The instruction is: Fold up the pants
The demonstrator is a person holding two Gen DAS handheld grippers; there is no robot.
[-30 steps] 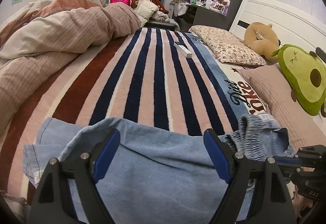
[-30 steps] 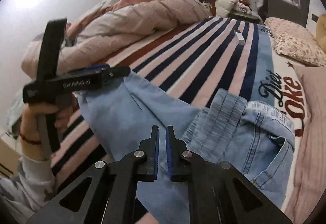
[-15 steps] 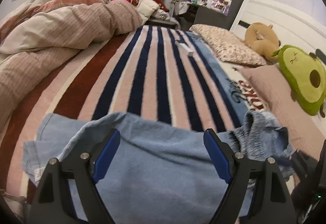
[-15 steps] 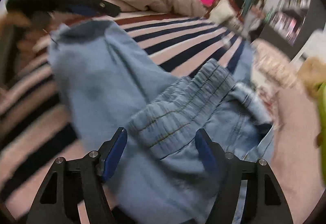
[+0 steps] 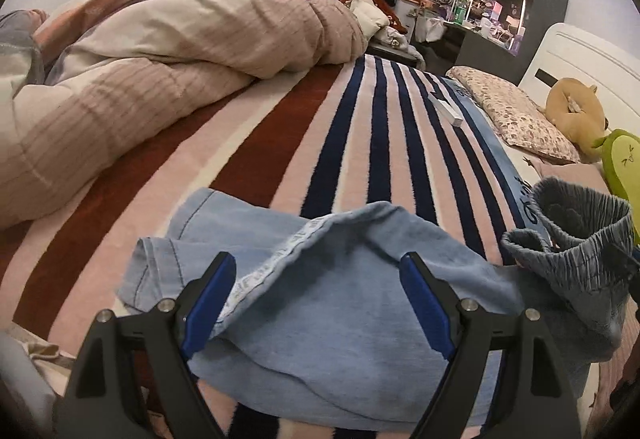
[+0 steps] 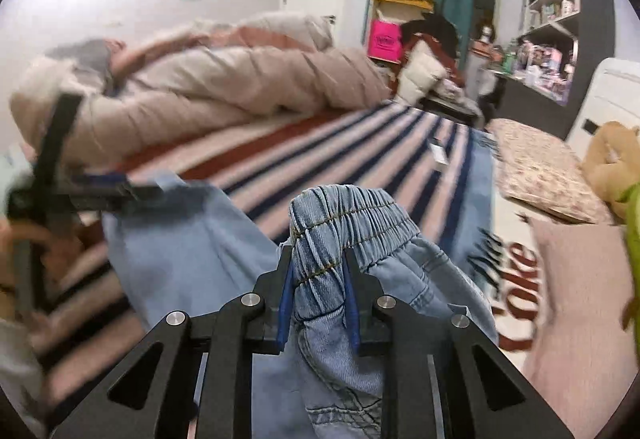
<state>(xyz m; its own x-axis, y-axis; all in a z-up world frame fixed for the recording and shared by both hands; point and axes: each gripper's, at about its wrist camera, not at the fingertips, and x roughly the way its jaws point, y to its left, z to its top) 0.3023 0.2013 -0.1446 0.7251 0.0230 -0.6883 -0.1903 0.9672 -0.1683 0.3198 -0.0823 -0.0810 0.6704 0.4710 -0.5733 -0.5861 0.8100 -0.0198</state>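
Jaws on the left gripper (image 5: 318, 303) are standing wide apart, with the blue pants (image 5: 340, 311) lying between them and nothing being pinched. On the far left of the bed, a big puffy duvet (image 5: 140, 59) is sitting in a heap along the left edge. The pants are lying on the striped blanket (image 5: 360, 143) at the near edge of the bed, all crumpled up. A small white box (image 5: 447, 110) is lying farther up the blanket, well apart from the pants. To the right, the jaws of the right gripper (image 6: 318, 299) are squeezing the stretchy waistband (image 6: 340, 227) of the pants, which is sticking up in a bunch between them. Over at the right edge of the bed, a flowery pillow (image 5: 520, 115) is lying, with a brown stuffed toy (image 5: 576, 111) and a green avocado toy (image 5: 622, 159) beside it, near the white headboard (image 5: 580, 55).
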